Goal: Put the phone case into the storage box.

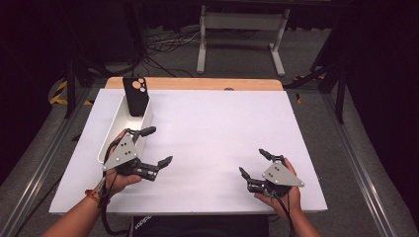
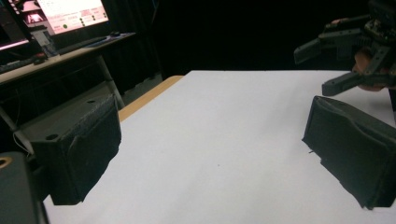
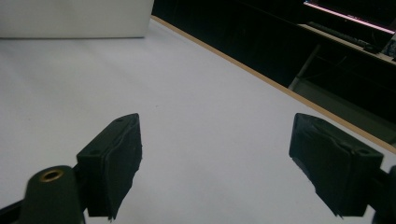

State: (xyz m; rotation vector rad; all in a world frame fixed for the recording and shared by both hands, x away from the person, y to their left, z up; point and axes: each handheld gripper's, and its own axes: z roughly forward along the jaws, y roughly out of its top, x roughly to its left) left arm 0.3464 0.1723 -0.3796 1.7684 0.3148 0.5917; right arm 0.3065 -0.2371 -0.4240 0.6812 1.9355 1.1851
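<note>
Figure: both tools at rest over the table (image 1: 212, 133), seen from the high view and from each gripper view.

My left tool (image 1: 157, 145) hovers at the near-left of the white surface, just beside the long white tray (image 1: 114, 129); its upper jaw reaches over the tray's near right rim, its lower jaw points out over bare table. The jaws stand wide apart and hold nothing. In the left gripper view I see the same wide gap between the two black pads, with only white table between them, and my right tool (image 2: 332, 65) farther off at the upper right.

My right tool (image 1: 253, 163) sits at the near-right, well apart from the tray, jaws likewise spread and empty. In the right gripper view the two pads stand far apart over bare table, and the tray's white wall (image 3: 74, 18) shows at the upper left.

The black phone case (image 1: 136, 96) stands upright in the tray's far end, leaning at the far wall, camera cut-outs uppermost. Neither tool touches it; the left one is nearer.
</note>
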